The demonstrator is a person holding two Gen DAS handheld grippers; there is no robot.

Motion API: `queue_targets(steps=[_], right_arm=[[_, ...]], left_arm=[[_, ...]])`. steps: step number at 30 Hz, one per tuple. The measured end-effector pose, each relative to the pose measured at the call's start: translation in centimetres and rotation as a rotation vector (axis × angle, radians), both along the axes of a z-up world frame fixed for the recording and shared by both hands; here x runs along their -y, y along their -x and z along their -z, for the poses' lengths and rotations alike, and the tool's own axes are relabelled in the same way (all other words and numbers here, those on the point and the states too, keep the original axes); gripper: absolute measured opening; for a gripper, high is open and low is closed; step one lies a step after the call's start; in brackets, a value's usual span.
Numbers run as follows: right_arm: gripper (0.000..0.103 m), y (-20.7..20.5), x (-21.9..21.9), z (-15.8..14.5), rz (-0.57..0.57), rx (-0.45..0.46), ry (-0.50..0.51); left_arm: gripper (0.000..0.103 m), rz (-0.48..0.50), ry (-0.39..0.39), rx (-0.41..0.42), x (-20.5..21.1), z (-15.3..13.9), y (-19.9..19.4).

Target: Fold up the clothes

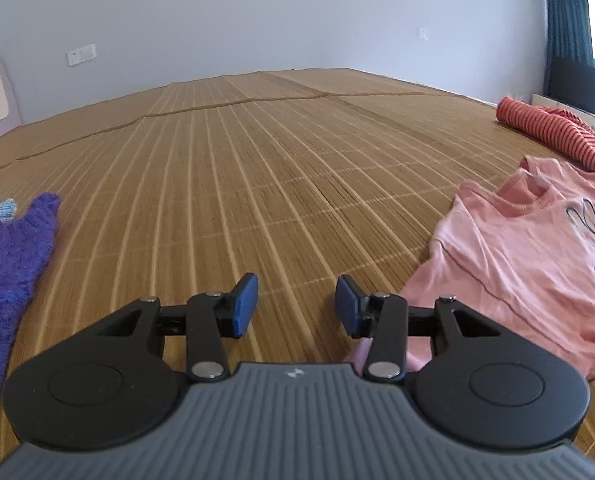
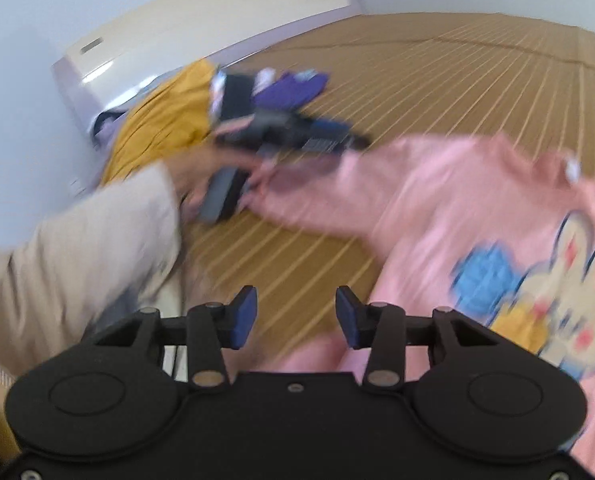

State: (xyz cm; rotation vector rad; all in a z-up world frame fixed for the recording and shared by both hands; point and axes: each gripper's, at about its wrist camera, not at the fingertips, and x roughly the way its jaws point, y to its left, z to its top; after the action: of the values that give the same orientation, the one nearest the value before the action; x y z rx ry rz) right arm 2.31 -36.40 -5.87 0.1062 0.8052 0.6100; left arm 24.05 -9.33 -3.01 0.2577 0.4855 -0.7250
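Pink shirt (image 1: pixel 529 264) spread on the bamboo mat (image 1: pixel 257 168), not yet folded.

Left gripper (image 1: pixel 296 306) and right gripper (image 2: pixel 296 317) both with fingers apart, nothing between them. Striped garment (image 1: pixel 553 136) lying far right, purple knit (image 1: pixel 5 264) near left, seemingly unfolded too; most folding apparently ahead.

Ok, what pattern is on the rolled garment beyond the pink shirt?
Red and darker stripes on the rolled garment; the left wrist view shows it best.

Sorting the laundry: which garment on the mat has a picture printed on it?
The pink T-shirt, with a cartoon rabbit; the purple knit and red striped garment have none.
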Motion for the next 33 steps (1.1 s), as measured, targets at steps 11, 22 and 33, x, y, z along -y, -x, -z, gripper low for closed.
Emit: queue_targets(steps=[11, 22, 33], right_arm=[[0.014, -13.3, -1.2, 4.1, 0.208, -0.194, 0.101], [0.001, -19.0, -1.5, 4.9, 0.297, -0.173, 0.079], [0.035, -13.2, 2.1, -0.2, 0.279, -0.037, 0.091]], left_arm=[[0.050, 0.132, 0.064, 0.042, -3.2, -4.5, 7.7], [0.051, 0.490, 0.087, -0.176, -1.0, -2.3, 14.0], [0.051, 0.534, -0.082, -0.155, 1.9, 0.1, 17.9]])
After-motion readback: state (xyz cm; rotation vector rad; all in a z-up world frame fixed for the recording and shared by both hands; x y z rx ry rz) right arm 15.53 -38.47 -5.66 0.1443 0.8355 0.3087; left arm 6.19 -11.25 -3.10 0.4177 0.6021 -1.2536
